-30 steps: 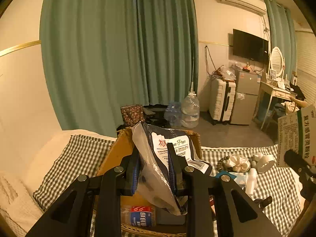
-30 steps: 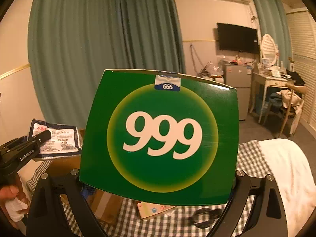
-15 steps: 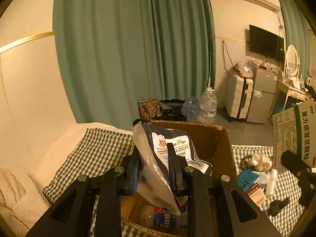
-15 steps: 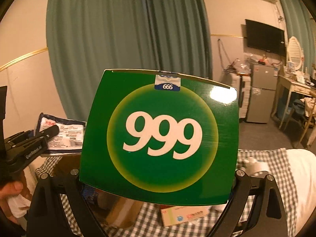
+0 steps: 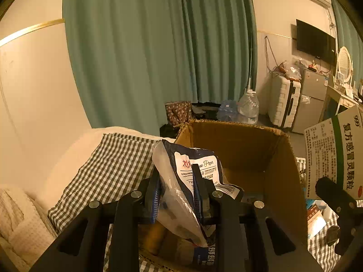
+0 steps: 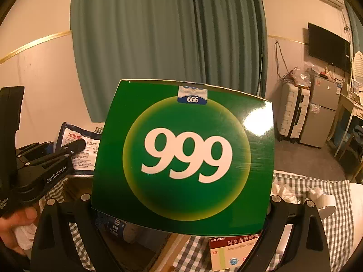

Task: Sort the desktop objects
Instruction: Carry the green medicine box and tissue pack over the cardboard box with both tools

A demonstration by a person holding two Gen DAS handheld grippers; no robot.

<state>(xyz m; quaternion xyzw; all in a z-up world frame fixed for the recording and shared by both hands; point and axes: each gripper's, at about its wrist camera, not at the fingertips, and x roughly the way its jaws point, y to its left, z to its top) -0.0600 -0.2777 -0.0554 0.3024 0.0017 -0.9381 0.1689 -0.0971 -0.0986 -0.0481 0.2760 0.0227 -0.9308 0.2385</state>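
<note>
Glossy green box (image 6: 183, 158); crinkly plastic pack (image 5: 181, 190)

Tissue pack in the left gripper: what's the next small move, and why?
Probably lower it and release. The left gripper is shut on the tissue pack, which hangs above the open cardboard box.

Checked cloth (image 5: 118, 163) covers bed; cardboard box (image 5: 240, 149) on it at 4 o'clock; medicine carton (image 6: 229, 253) beside, 5 o'clock.
</note>
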